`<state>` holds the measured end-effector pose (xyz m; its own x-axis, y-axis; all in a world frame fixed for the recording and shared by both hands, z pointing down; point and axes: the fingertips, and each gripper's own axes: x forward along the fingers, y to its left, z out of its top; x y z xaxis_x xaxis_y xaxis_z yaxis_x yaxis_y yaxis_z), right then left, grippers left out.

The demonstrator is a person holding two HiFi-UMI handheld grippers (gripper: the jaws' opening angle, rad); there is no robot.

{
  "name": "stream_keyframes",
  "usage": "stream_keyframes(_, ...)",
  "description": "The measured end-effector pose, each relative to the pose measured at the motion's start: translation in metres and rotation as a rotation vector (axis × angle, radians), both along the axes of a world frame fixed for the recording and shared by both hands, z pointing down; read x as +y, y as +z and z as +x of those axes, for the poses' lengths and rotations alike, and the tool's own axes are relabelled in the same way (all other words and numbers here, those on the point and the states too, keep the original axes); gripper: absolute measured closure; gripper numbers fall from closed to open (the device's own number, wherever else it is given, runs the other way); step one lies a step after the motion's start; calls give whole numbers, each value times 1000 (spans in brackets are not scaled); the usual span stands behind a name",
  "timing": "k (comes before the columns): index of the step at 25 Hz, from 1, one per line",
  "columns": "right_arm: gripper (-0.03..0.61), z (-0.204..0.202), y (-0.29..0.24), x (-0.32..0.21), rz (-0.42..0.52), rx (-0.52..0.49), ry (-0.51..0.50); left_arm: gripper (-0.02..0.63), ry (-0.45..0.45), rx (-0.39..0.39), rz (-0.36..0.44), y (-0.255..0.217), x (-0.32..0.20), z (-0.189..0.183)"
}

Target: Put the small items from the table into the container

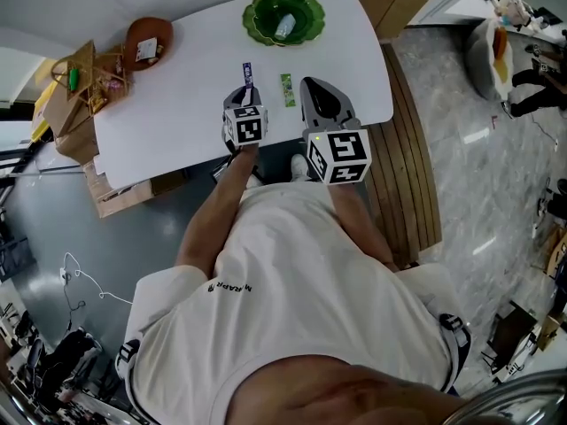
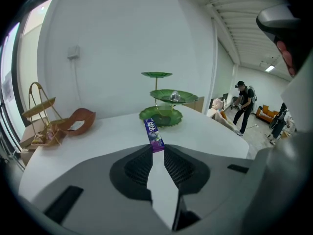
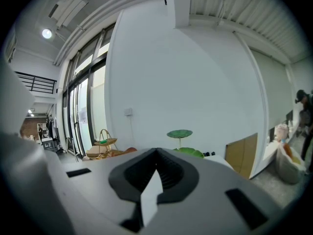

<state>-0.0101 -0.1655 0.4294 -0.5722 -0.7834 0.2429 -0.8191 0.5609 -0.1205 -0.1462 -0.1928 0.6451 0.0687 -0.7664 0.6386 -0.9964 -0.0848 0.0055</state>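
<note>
My left gripper (image 2: 156,150) is shut on the near end of a slim purple packet (image 2: 154,132), which sticks out forward above the white table (image 2: 98,136). From the head view, that left gripper (image 1: 245,90) holds the purple packet (image 1: 247,72) near the table's front. A green packet (image 1: 288,89) lies flat just to its right. The green tiered dish (image 1: 283,16) stands at the far edge with a small pale item in its bottom bowl; in the left gripper view the dish (image 2: 161,115) is straight ahead. My right gripper (image 1: 312,85) hovers beside the green packet, shut with nothing in it (image 3: 156,154).
A brown leaf-shaped dish (image 1: 147,42) and a wicker basket (image 1: 84,78) sit at the table's left end, with cardboard boxes (image 1: 115,193) below. A wooden bench (image 1: 412,175) runs along the right side. A person (image 2: 243,106) stands far off in the room.
</note>
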Motion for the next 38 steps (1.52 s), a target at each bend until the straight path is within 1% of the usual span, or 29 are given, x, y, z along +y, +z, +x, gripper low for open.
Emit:
stream_keyframes(8,574,-1,-6,6,9,-6,4,537,32,-6,89,-39,-13,7)
stream_keyframes(14,574,4,-8,7,19,-10,16,537,40,-3,125,-48,-23,11)
stream_keyframes(24,574,12,-13,7,31,-12,35,537,100,-37,200,-74,-52,21)
stream_keyframes(29,574,15,-14,4,34,-14,42,536,132,-62,208,-80,-69,24)
stream_keyframes(38,574,19,-15,0,36,-10,52,536,203,-122,175,-75,-95,28)
